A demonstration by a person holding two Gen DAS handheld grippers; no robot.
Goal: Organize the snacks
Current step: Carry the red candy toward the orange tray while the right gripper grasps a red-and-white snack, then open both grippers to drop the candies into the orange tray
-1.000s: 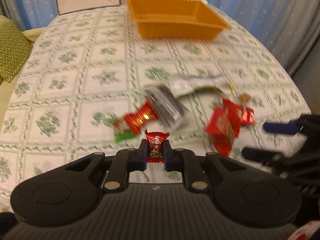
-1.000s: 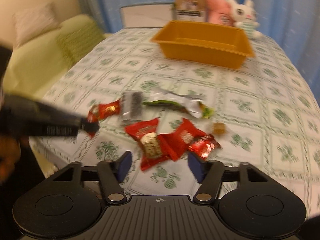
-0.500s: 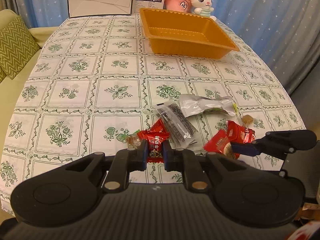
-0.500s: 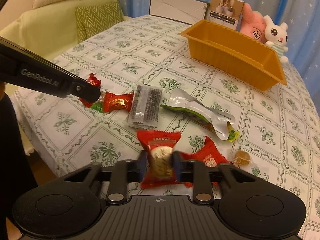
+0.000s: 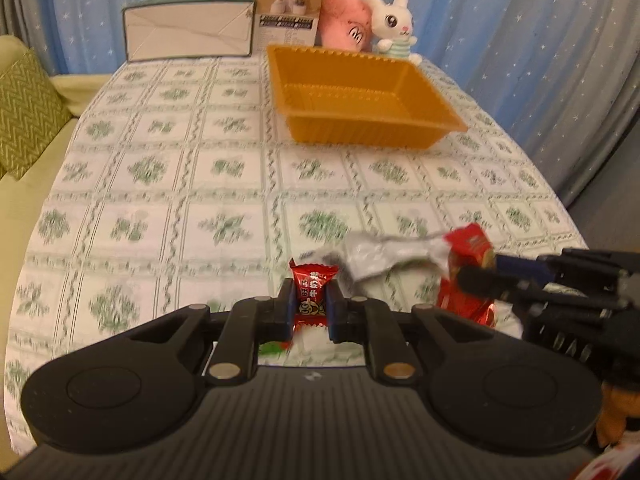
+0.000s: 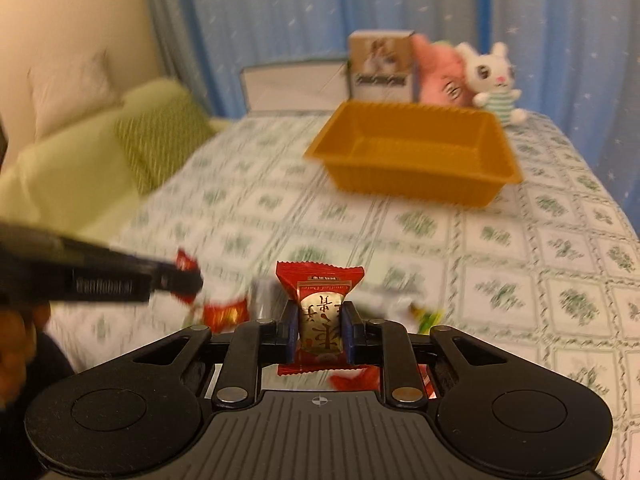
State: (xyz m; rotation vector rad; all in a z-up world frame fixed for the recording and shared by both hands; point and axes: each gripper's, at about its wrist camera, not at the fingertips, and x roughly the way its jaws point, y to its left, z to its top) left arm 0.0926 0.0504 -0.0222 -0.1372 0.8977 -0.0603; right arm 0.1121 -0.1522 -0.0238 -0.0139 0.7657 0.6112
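My left gripper (image 5: pixel 311 308) is shut on a small red candy (image 5: pixel 313 290), held above the table's near edge. My right gripper (image 6: pixel 320 330) is shut on a red snack packet (image 6: pixel 320 304) with a gold label, also lifted. The empty orange tray (image 5: pixel 424 118) stands at the far middle of the table; it also shows in the right wrist view (image 6: pixel 416 184). A silver packet (image 5: pixel 380 254) and other blurred red snacks (image 6: pixel 224 312) lie on the cloth below. The right gripper (image 5: pixel 480 276) appears at the right of the left wrist view with its red packet (image 5: pixel 468 248). The left gripper (image 6: pixel 180 278) appears at the left of the right wrist view.
A white box (image 5: pixel 188 36), a printed carton (image 5: pixel 290 12), a pink plush (image 5: pixel 346 22) and a white rabbit plush (image 5: pixel 394 24) stand behind the tray. A green sofa with cushion (image 6: pixel 160 140) lies left of the table. Blue curtains hang behind.
Both grippers have lifted with their snacks and moved forward toward the tray. The right gripper, open a second ago, closed on the red packet and raised it off the pile.
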